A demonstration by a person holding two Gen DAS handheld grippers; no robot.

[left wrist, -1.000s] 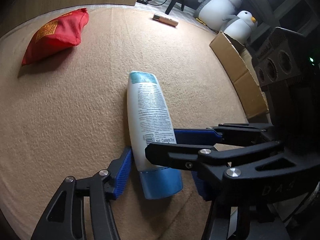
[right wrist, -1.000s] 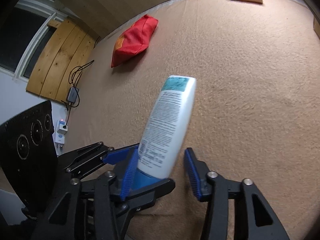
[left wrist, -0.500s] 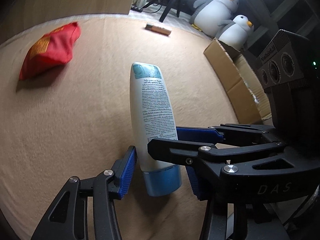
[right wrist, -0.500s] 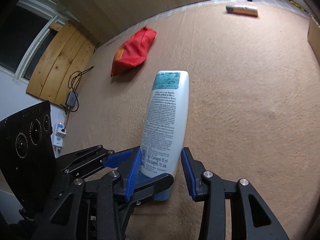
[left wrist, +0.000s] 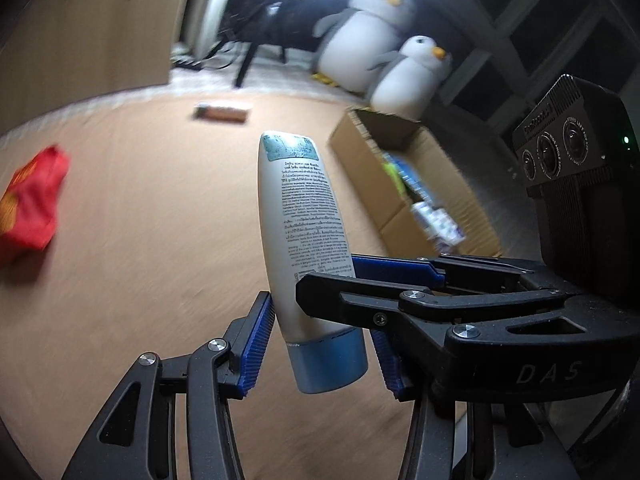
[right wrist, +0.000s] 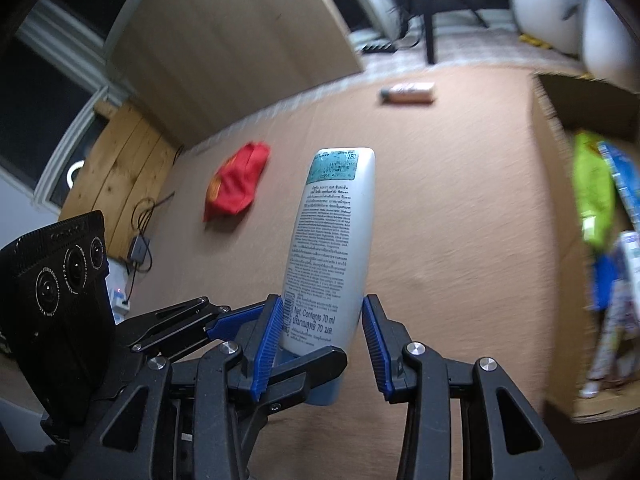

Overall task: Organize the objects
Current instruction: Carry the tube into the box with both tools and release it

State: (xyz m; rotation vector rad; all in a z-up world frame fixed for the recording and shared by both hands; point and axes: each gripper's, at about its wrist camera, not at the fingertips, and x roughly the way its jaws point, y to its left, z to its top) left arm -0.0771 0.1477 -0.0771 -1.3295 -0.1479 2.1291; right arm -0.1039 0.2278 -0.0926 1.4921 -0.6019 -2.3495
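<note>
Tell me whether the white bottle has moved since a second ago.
Yes. The white bottle, then lying on the tan carpet, is now lifted clear of it and nearer the cardboard box.

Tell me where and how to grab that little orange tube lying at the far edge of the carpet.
Grip the tube across the middle of its body, coming down from above. It lies flat on the carpet, its length running side to side in both views, so closing in from its near and far sides should probably catch the narrow width.
</note>
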